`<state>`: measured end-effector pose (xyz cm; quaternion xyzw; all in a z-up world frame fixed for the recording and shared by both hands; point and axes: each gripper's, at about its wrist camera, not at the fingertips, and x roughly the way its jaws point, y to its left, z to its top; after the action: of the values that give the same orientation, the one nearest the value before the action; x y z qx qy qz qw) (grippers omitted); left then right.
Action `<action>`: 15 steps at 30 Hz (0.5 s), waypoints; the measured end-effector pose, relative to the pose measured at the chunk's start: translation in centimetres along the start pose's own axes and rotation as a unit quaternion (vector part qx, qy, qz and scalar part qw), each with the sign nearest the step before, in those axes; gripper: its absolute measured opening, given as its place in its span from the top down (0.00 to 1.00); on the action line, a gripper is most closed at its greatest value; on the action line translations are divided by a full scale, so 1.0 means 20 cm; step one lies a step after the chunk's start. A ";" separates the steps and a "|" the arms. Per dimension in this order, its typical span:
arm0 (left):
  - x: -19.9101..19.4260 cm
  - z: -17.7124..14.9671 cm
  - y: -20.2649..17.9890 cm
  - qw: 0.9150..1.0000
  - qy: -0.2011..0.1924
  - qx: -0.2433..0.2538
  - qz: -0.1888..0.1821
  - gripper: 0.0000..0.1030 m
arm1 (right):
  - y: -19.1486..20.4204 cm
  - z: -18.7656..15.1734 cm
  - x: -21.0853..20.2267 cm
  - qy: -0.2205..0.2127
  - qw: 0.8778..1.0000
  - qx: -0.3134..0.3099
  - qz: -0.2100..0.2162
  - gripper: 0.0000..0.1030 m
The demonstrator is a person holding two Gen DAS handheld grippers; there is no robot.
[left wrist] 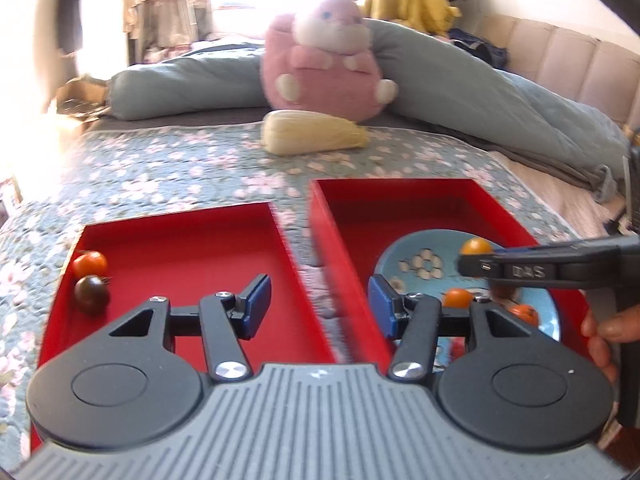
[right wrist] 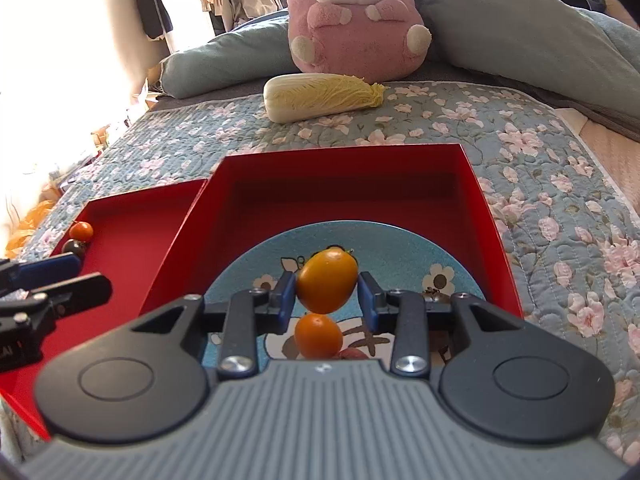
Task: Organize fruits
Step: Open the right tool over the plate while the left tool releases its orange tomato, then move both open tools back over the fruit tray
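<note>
Two red trays lie side by side on the bed. The left tray (left wrist: 192, 240) holds an orange tomato (left wrist: 90, 264) and a dark tomato (left wrist: 92, 293) in its far left corner. The right tray (right wrist: 476, 200) holds a blue flowered plate (right wrist: 400, 248) with several small tomatoes. My right gripper (right wrist: 327, 286) is shut on an orange tomato (right wrist: 327, 280) above the plate; another orange tomato (right wrist: 318, 336) lies just below it. My left gripper (left wrist: 320, 304) is open and empty, over the gap between the trays.
A pale napa cabbage (right wrist: 320, 96) lies on the floral quilt (right wrist: 540, 160) behind the trays. A pink plush toy (right wrist: 356, 16) and a grey-blue duvet (right wrist: 500, 20) sit further back. The right gripper also shows in the left wrist view (left wrist: 476, 256).
</note>
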<state>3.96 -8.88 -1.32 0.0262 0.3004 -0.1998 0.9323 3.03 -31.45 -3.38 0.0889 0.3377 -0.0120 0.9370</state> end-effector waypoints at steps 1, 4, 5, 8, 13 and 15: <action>0.01 0.00 0.03 1.000 0.001 -0.010 0.013 0.41 | 0.00 0.00 0.00 0.000 1.000 0.001 -0.001 0.61; 0.02 -0.01 0.09 0.998 -0.001 -0.032 0.053 0.41 | 0.03 0.00 -0.01 -0.008 1.000 -0.006 -0.012 0.48; 0.03 -0.01 0.11 0.997 -0.005 -0.033 0.073 0.41 | 0.04 0.00 -0.02 -0.011 1.000 -0.009 -0.014 0.48; 0.04 -0.03 0.16 0.989 -0.017 -0.034 0.145 0.40 | 0.06 0.02 -0.04 -0.021 1.000 -0.012 -0.014 0.48; 0.07 -0.04 0.36 0.963 -0.014 -0.089 0.253 0.40 | 0.18 0.09 -0.08 -0.036 0.998 -0.044 0.022 0.48; 0.10 -0.04 0.44 0.952 -0.006 -0.106 0.287 0.40 | 0.27 0.12 -0.08 -0.036 0.997 -0.059 0.045 0.48</action>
<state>8.48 -1.38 -3.70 0.0114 0.2943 0.1087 0.9494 3.82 -26.66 0.25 0.0483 0.2995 0.0468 0.9517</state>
